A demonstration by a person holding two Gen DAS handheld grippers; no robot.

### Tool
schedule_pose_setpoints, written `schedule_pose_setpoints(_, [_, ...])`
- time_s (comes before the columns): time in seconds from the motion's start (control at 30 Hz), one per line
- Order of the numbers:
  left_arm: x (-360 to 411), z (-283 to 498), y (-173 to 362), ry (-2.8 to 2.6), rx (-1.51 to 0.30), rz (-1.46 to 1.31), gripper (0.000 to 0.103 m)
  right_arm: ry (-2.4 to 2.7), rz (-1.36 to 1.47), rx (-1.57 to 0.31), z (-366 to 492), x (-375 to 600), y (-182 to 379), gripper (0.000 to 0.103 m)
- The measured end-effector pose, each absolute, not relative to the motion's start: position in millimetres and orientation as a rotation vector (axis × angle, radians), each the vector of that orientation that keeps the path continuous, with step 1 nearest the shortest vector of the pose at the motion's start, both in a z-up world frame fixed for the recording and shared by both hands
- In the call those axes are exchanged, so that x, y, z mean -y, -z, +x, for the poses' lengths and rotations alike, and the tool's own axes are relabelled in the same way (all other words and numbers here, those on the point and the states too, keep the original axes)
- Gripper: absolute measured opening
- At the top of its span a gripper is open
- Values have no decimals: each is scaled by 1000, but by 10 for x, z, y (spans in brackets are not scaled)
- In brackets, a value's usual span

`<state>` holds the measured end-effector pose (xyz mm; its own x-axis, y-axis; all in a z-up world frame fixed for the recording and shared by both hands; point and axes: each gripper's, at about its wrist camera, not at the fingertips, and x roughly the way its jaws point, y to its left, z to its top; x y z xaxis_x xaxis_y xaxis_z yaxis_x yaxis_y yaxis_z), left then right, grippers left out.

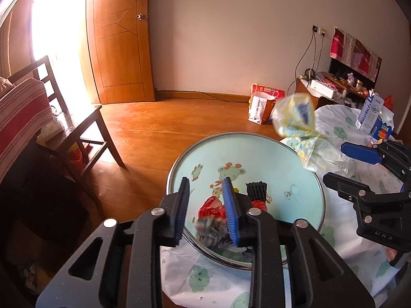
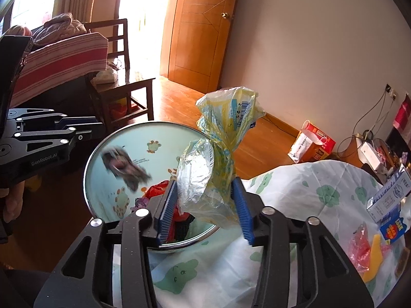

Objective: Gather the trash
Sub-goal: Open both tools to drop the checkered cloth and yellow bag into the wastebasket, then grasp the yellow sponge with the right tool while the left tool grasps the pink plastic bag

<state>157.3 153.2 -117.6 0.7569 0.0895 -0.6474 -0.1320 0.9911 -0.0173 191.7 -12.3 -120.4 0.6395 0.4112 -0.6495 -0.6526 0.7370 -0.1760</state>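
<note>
A round metal basin [image 1: 303, 179] with a pale blue cartoon bottom stands at the table's edge; it also shows in the right wrist view [image 2: 110, 179]. Red [image 1: 210, 209] and dark trash lie in it. My left gripper [image 1: 209, 211] is open above the basin; a blurred grey wrapper [image 1: 209, 231] is in the air just below its fingers, seen also in the right wrist view [image 2: 125, 166]. My right gripper [image 2: 205, 205] is open, with a crumpled yellow-and-clear plastic bag [image 2: 221, 154] loose between its fingers, over the basin's right rim. The bag looks blurred in the left wrist view [image 1: 298, 125].
The table has a white cloth with green prints [image 2: 308, 192]. A milk carton [image 2: 390, 192], a blue packet [image 2: 391, 228] and red and yellow wrappers [image 2: 370, 251] lie at its right. A wooden chair [image 1: 84, 138] and a bed stand left; paper bags [image 1: 262, 107] sit on the floor.
</note>
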Motion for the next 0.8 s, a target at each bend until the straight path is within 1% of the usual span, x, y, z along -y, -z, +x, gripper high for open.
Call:
schedule_pose_setpoints(0.03, [-1525, 1571, 1180, -122, -702, -64, 38, -627, -420, -624, 1914, 125, 1206, 54])
schedule_pose_setpoints(0.1, [-1511, 1569, 1192, -119, -706, -67, 40, -624, -415, -628, 1912, 153, 1207, 54])
schedule_pose_setpoints(0.13, [-1506, 1569, 1196, -120, -708, -69, 45, -618, -413, -629, 1904, 177, 1207, 55])
schedule_pose_setpoints(0.17, [-1497, 1560, 1203, -124, -706, -71, 53, -613, -411, -631, 1895, 204, 1207, 55])
schedule_pose_setpoints(0.27, [-1464, 1559, 1239, -129, -710, -72, 64, -574, -404, -636, 1861, 406, 1198, 56])
schedule_pose_setpoints(0.43, [-1308, 1593, 1349, -113, -735, -59, 70, -399, -311, -645, 1907, 1198, 1083, 56])
schedule_pose_setpoints(0.6, [-1093, 1656, 1387, -82, -750, -38, 71, -166, -210, -668, 2045, 2152, 1044, 56])
schedule_pose_setpoints(0.7, [-972, 1724, 1358, -73, -744, -27, 72, -102, -194, -693, 2111, 2477, 1105, 55])
schedule_pose_setpoints(0.73, [-931, 1752, 1345, -71, -741, -25, 74, -83, -203, -712, 2140, 2552, 1145, 55])
schedule_pose_setpoints(0.8, [-876, 1810, 1326, -75, -740, -26, 84, -78, -186, -733, 2177, 2683, 1199, 54])
